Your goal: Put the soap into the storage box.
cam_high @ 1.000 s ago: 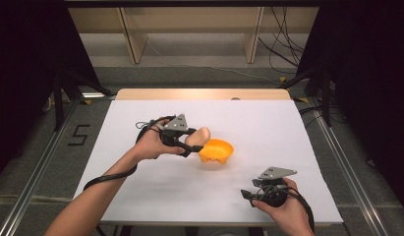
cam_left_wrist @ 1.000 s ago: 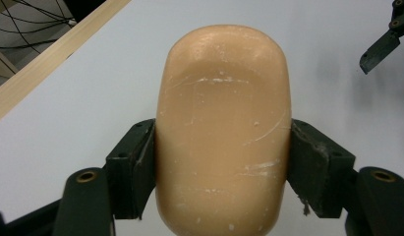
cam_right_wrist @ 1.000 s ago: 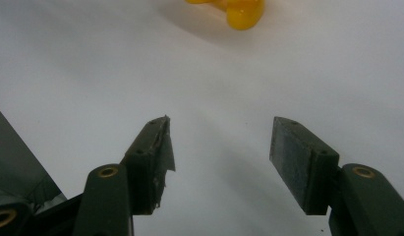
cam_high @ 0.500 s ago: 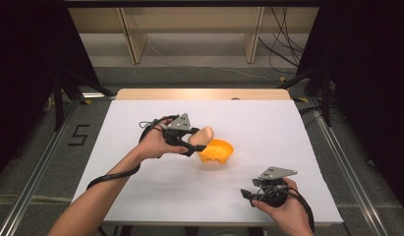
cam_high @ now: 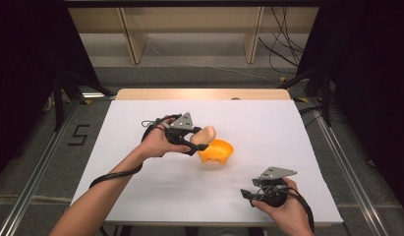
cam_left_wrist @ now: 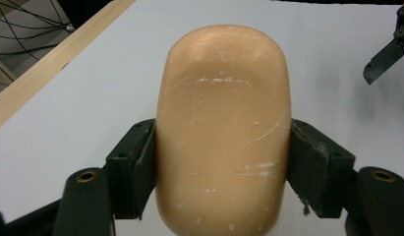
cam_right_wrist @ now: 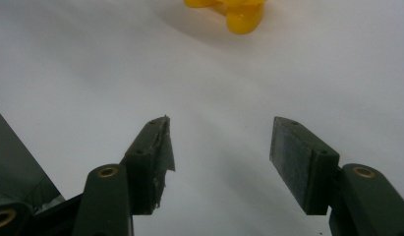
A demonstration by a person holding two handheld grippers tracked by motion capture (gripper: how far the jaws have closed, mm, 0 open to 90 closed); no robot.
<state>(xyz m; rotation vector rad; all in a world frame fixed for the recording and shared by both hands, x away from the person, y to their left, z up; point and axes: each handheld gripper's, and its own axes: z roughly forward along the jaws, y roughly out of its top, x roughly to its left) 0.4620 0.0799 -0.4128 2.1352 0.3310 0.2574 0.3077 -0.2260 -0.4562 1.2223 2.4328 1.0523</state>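
A smooth, rounded, peach-coloured soap-like bar (cam_left_wrist: 223, 132) is clamped between the two black pads of the left tool (cam_high: 197, 142), its rounded end projecting beyond the fingertips. Just beyond and below that tool's tip, an orange plastic bowl with stubby feet (cam_high: 216, 151) is seen on the white table (cam_high: 298, 128). The right tool (cam_right_wrist: 219, 162) is held with its pads apart and nothing between them, low over the table, the orange bowl lying well ahead of it.
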